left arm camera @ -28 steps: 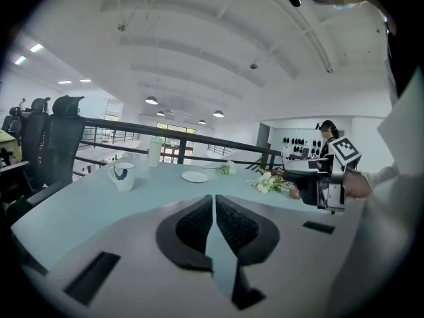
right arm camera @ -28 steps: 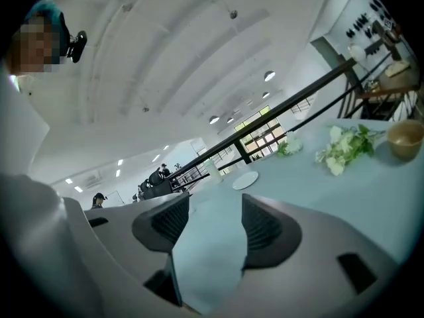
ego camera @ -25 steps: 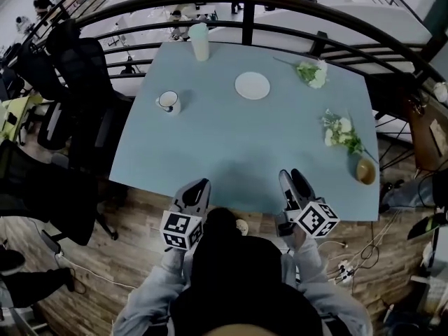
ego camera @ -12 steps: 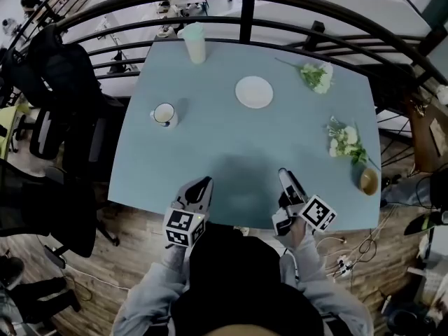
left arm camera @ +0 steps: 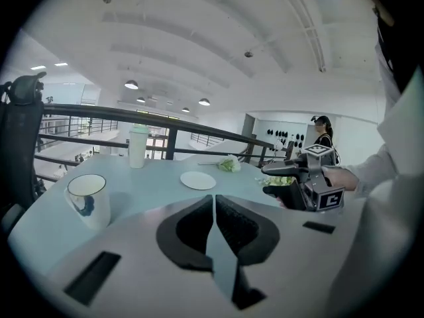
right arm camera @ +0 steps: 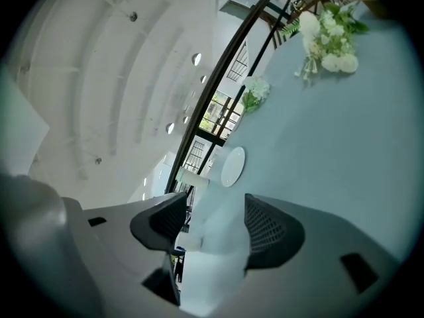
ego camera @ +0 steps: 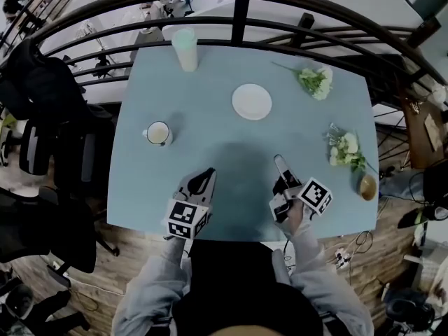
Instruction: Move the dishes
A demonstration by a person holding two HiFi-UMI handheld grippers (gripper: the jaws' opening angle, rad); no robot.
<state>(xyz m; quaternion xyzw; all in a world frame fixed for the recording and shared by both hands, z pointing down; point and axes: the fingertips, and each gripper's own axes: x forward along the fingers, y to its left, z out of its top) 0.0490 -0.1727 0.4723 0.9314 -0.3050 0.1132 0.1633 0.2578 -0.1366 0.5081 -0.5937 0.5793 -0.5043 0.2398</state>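
A white saucer (ego camera: 252,101) lies at the middle far part of the light blue table (ego camera: 210,138); it also shows in the left gripper view (left arm camera: 198,180) and the right gripper view (right arm camera: 232,166). A white mug (ego camera: 157,132) stands at the left, close by in the left gripper view (left arm camera: 87,199). A tall pale cup (ego camera: 185,47) stands at the far edge. My left gripper (ego camera: 204,178) hovers over the near table with its jaws shut and empty (left arm camera: 213,203). My right gripper (ego camera: 280,168), rolled on its side, is open and empty (right arm camera: 215,218).
Two white flower sprigs lie at the right, one at the far side (ego camera: 313,79) and one nearer (ego camera: 345,149). A small brown bowl (ego camera: 368,186) sits at the table's right edge. A dark railing (ego camera: 238,12) runs behind the table, and black chairs (ego camera: 42,117) stand at the left.
Both grippers have moved forward from the near edge to above the table. The right gripper has rolled onto its side. The view has shifted forward.
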